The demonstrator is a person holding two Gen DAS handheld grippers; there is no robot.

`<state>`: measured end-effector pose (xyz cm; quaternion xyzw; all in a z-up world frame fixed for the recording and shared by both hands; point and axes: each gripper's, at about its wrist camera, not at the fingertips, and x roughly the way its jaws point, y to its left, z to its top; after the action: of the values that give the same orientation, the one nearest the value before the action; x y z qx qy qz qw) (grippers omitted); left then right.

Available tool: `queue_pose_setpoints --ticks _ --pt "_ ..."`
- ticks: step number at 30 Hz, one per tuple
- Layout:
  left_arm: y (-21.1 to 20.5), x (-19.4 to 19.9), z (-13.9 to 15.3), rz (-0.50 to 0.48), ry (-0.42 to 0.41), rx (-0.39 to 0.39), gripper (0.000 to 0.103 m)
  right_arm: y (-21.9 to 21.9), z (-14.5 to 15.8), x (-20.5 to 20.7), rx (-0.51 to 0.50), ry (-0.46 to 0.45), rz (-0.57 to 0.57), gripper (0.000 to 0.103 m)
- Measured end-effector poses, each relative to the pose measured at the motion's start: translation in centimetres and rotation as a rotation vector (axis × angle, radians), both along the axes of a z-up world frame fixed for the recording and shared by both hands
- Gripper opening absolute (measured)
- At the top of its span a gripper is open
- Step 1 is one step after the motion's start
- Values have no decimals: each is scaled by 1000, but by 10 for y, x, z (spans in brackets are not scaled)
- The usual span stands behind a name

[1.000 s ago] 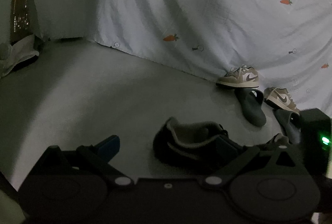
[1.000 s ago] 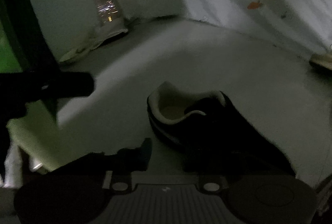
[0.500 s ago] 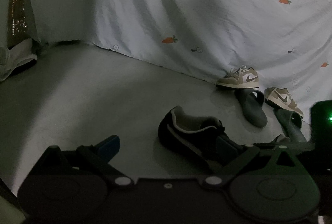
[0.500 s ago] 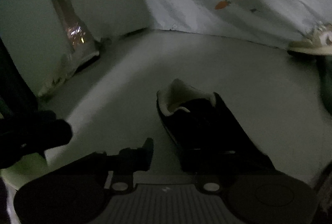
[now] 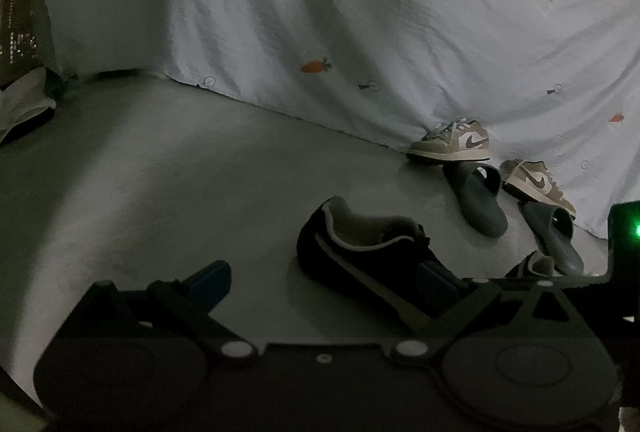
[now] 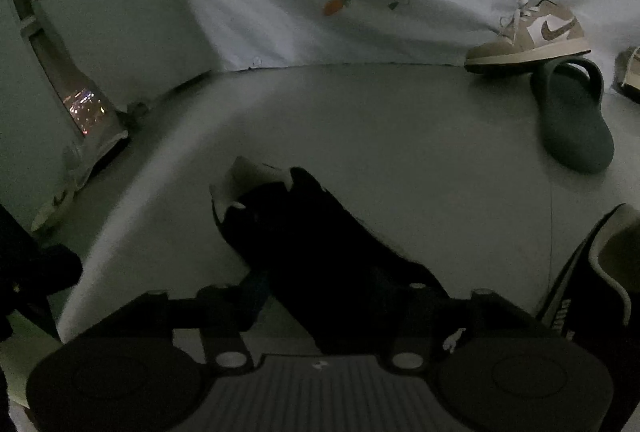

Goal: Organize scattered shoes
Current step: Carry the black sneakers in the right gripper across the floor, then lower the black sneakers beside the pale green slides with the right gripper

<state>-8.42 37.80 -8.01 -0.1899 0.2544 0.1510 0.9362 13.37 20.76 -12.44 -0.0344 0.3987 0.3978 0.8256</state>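
A black shoe with a pale lining lies on the grey floor, heel pointing away. In the right wrist view the same black shoe runs toe-first between the fingers of my right gripper, which press on both its sides. My left gripper is open just in front of this shoe, holding nothing. Its mate, a second black shoe, lies to the right and partly shows as a black heel. Against the sheet are two tan sneakers and two dark slides.
A white sheet with carrot prints hangs down to the floor along the back. A post with small lights stands in the left corner, and a pale cloth lies at its foot. A tan sneaker rests on a slide.
My right gripper has swung round to the right, and the black shoe now sits centred between its fingers. The shoe has shifted slightly away on the floor. My left gripper has barely moved.
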Motion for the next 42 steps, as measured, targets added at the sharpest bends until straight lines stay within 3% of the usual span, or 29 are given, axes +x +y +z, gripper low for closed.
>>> queue_pose_setpoints --ticks 4,22,25,29,33,38,42 --pt "2 2 0 -5 1 -4 101 8 -2 -5 -25 -34 23 81" --pt "11 18 -2 -20 0 -12 101 11 4 2 -38 -35 -2 81" --pt "13 25 -4 -26 2 -15 101 15 5 6 -97 -91 -9 81" --pt "17 35 -5 -28 1 -6 101 18 1 19 -97 -32 52 85" --pt "25 47 -5 -23 1 -7 101 32 -3 21 -139 -52 138 97" --pt "37 66 -7 -6 1 -4 101 57 -11 34 -163 -82 193 95" --pt "50 84 -10 14 6 -6 101 70 -10 38 -152 -95 218 87"
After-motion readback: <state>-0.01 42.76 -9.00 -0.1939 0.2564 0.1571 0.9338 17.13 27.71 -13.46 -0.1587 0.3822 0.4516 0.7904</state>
